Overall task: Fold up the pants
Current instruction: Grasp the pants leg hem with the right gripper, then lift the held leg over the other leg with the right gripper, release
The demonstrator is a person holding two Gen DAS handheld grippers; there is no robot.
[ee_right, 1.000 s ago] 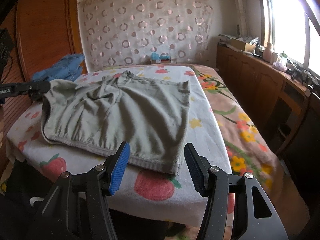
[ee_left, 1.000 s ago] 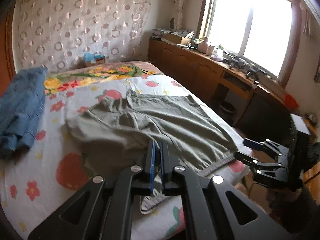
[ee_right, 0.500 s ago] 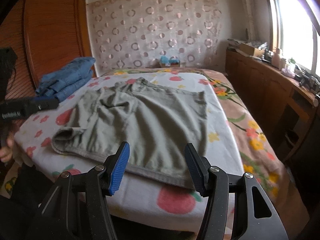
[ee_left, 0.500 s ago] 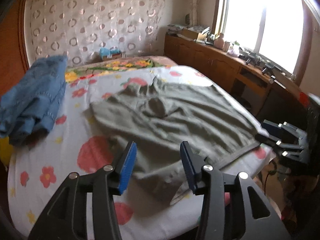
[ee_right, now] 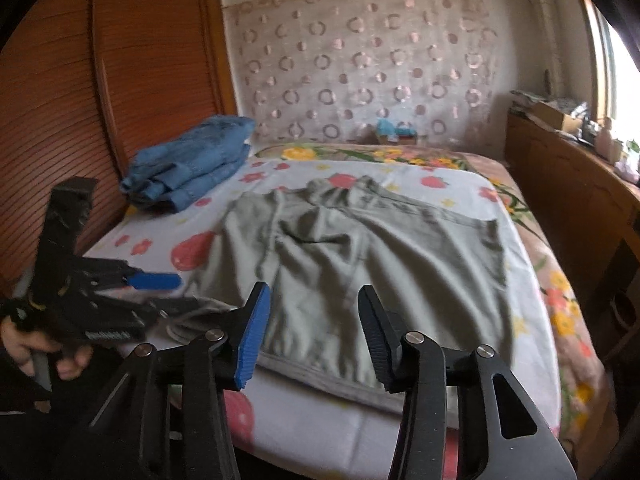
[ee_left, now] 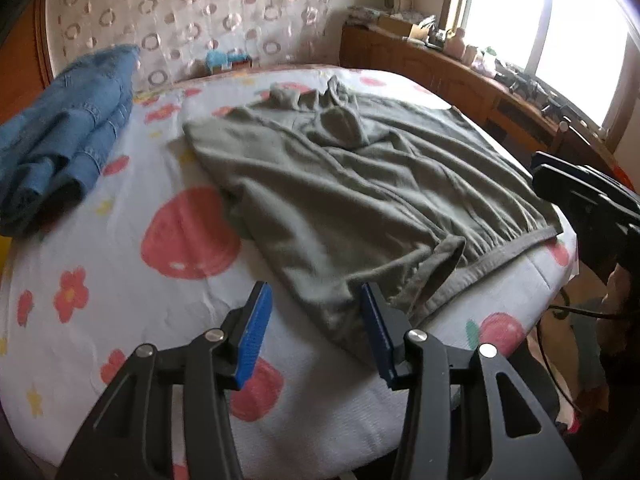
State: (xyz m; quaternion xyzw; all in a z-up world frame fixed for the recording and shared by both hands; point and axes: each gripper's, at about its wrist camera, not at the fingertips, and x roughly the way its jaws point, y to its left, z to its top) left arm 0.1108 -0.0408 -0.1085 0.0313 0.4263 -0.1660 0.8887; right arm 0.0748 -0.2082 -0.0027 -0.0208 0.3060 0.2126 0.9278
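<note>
Grey-green pants (ee_left: 360,184) lie spread on the bed, one part folded over with a rumpled corner near the front edge. My left gripper (ee_left: 316,320) hovers over that corner. Its jaws are opening; cloth lies between them, but the pads do not press on it. In the right wrist view the pants (ee_right: 360,264) fill the middle of the bed. My right gripper (ee_right: 314,324) hangs above their near hem, jaws closing with nothing pinched. The left gripper (ee_right: 168,292) shows there at the left in a hand (ee_right: 24,344). The right gripper (ee_left: 538,172) shows at the left view's right edge.
Folded blue jeans (ee_left: 68,132) (ee_right: 188,164) sit at the bed's far left by a wooden slatted door (ee_right: 60,120). The white sheet (ee_left: 120,280) has red fruit and flower prints. A wooden cabinet (ee_right: 568,208) under the window runs along the right side.
My left gripper went from shut to open and sank toward the pants' near corner. The right gripper slid sideways along the front edge and its jaws narrowed slightly.
</note>
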